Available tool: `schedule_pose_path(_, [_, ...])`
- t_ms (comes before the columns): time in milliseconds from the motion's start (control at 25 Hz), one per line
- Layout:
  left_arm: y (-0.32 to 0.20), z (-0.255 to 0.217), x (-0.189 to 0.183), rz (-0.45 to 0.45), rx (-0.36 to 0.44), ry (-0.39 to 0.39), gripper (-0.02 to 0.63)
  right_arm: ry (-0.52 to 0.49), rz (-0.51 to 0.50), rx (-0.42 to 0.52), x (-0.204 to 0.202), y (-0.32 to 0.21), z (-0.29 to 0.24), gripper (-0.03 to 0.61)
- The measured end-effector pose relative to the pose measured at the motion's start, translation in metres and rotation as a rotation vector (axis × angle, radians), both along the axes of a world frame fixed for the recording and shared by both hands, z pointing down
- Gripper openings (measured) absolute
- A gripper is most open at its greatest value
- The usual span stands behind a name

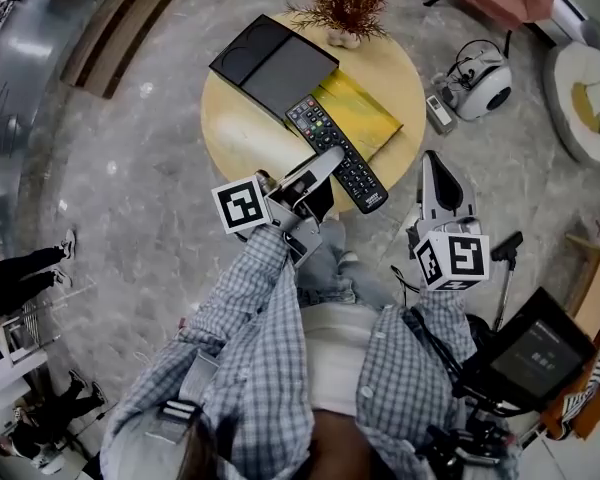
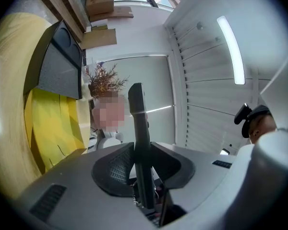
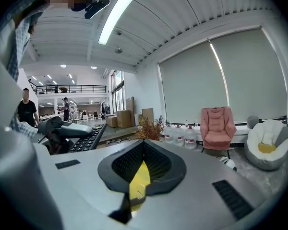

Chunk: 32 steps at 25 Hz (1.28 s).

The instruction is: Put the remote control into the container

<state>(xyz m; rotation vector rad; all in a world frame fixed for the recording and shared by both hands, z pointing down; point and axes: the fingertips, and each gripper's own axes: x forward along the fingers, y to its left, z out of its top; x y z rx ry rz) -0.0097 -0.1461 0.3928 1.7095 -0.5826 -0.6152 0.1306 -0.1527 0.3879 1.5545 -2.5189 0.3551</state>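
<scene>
Wooden round table (image 1: 235,128), upper centre of the head view, bearing a black container (image 1: 270,63) with a yellow book (image 1: 365,113) lower right of it. Risk: the long remote control (image 1: 358,176), held at a single spot, may pivot or slip and catch the container's rim. The left gripper (image 1: 325,163) is clamped on the remote near mid-length. The right gripper (image 1: 437,168), lower right, is closed and empty.

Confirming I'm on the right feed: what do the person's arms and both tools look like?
Both arms wear blue-and-white checked sleeves. The left tool and right tool are light grey tapering bodies with black ribbed pads. Each carries a white cube with black square markers.
</scene>
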Motion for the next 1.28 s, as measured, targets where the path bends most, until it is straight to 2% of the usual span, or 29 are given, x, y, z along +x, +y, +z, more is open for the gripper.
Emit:
schedule_pose_path(320, [-0.012,-0.003,-0.013,0.010,-0.010,0.014,0.112,0.007,-0.009,0.003,-0.020,-0.011,-0.007,0.006])
schedule_pose_path(640, [-0.017,0.011,-0.007,0.044,-0.040,0.005,0.112,0.008,0.017,-0.003,-0.018,-0.011,-0.005,0.006])
schedule_pose_path(880, [-0.034,0.045,0.006,0.059,-0.093,0.003,0.112,0.009,0.030,-0.038,-0.006,-0.024,0.021,0.006])
schedule_pose_path(1120, [-0.015,0.052,0.003,0.050,-0.123,0.000,0.112,0.006,0.005,-0.035,-0.013,0.000,0.014,0.006])
schedule_pose_path(1280, [-0.038,0.074,-0.008,0.041,-0.181,-0.003,0.112,0.019,-0.003,-0.072,-0.020,-0.025,0.021,0.006])
